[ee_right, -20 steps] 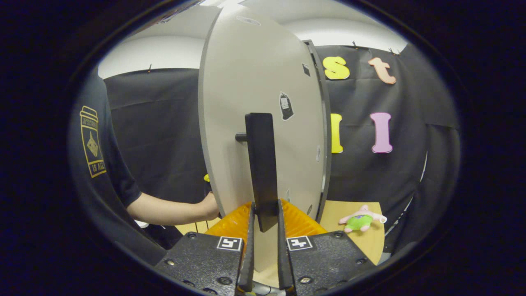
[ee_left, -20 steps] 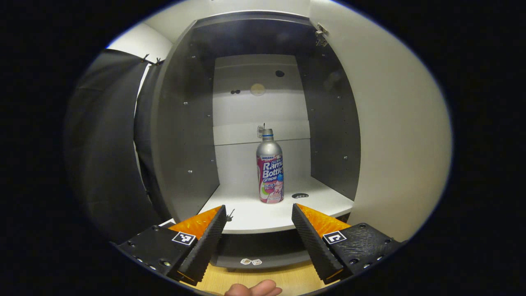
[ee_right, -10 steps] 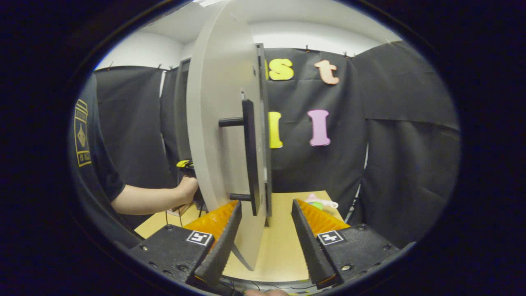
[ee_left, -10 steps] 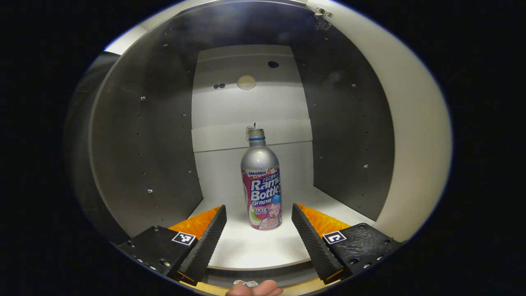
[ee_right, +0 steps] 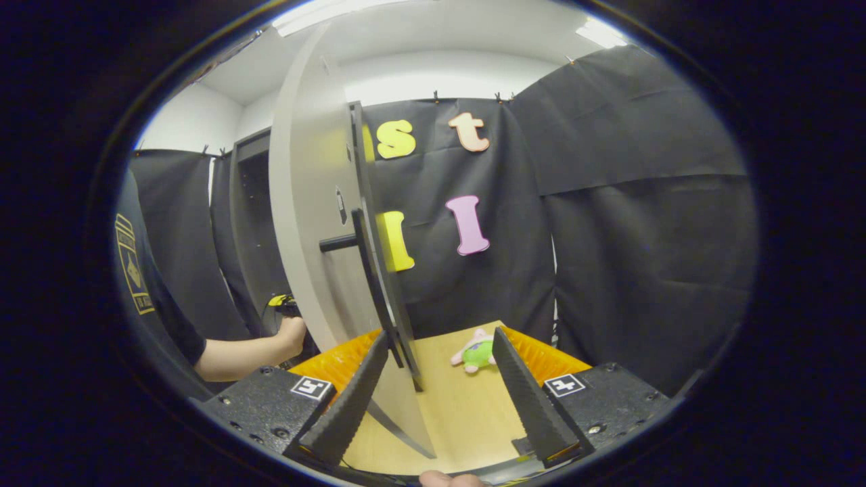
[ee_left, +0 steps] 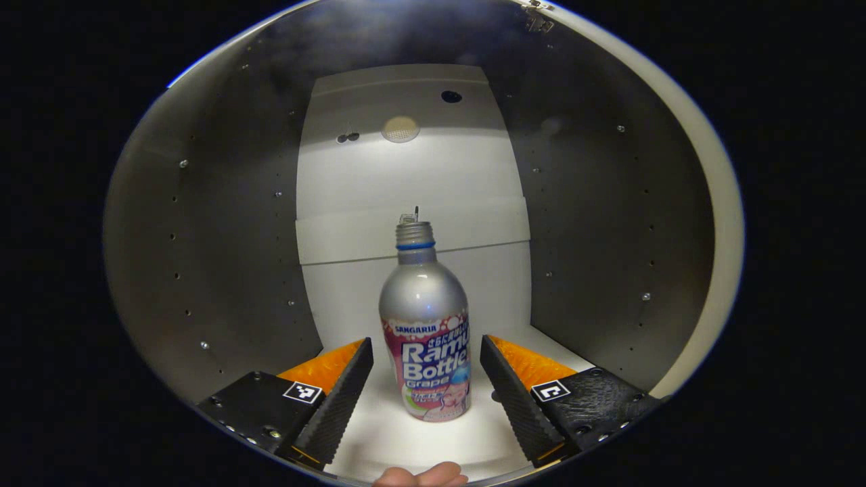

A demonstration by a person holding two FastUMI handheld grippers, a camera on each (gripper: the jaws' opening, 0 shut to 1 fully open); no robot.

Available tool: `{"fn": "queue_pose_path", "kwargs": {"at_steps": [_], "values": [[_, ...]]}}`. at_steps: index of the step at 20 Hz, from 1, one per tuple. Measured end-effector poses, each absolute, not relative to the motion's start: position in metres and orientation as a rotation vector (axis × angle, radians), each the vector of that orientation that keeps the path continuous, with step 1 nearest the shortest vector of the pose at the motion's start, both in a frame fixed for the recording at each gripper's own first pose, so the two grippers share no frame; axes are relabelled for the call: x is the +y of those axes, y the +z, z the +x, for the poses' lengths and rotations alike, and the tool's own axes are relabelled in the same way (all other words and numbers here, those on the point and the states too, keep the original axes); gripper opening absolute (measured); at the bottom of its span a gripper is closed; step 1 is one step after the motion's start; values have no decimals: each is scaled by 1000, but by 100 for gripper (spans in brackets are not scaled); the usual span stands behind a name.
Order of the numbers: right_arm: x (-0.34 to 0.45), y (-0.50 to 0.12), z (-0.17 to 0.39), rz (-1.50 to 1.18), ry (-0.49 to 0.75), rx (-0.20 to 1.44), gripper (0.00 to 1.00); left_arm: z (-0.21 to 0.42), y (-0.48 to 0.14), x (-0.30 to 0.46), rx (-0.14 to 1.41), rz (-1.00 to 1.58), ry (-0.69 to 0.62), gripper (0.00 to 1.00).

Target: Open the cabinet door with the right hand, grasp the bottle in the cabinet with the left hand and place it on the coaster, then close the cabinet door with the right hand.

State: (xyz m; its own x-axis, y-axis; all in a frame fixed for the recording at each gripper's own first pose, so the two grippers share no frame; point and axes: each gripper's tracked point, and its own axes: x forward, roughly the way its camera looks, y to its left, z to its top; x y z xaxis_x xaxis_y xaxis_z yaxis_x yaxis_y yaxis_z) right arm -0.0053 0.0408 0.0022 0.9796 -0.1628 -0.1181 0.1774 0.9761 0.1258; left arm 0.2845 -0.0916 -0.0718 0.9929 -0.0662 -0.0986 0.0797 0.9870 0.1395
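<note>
Left gripper view: left gripper (ee_left: 426,379) is inside the cabinet (ee_left: 223,223), fingers spread wide apart. Bottle (ee_left: 425,331) stands upright on the white cabinet floor (ee_left: 379,439), dead centre between the two fingers, its lower body level with the fingertips; gap on both sides, no contact. Cap end points to 12 o'clock. White back panel (ee_left: 413,169) behind it, grey side walls at 9 and 3 o'clock. A fingertip of the person's hand (ee_left: 419,476) peeks in at 6 o'clock.

Right gripper view: right gripper (ee_right: 440,379) has fingers wide apart, holding nothing. Cabinet door (ee_right: 304,223) is swung open, seen nearly edge-on at 10–11 o'clock, its dark bar handle (ee_right: 372,284) running down just beside the left finger; cannot tell if they touch. Wooden table (ee_right: 446,412) lies below. Small green-and-pink plush toy (ee_right: 475,350) sits on the table at about 12 o'clock from the fingertips. Person's forearm (ee_right: 243,353) reaches toward the cabinet at 8 o'clock.
</note>
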Motion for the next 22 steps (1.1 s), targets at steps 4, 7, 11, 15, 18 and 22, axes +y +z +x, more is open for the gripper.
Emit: {"fn": "queue_pose_path", "kwargs": {"at_steps": [4,7,11,15,18,22], "values": [[41,0,-6,125,-160,126,100,296,-75,-98,113,136,-71,80],[44,1,-6,121,-159,132,94,288,-75,-96,129,135,-83,74],[44,1,-3,147,-113,151,99,276,-63,-93,109,107,-102,74],[53,7,5,150,14,132,99,248,-42,-79,71,88,-41,74],[48,5,15,155,106,150,95,217,-36,-71,48,71,31,74],[47,14,8,149,195,129,99,191,-54,-79,61,82,92,74]]}}
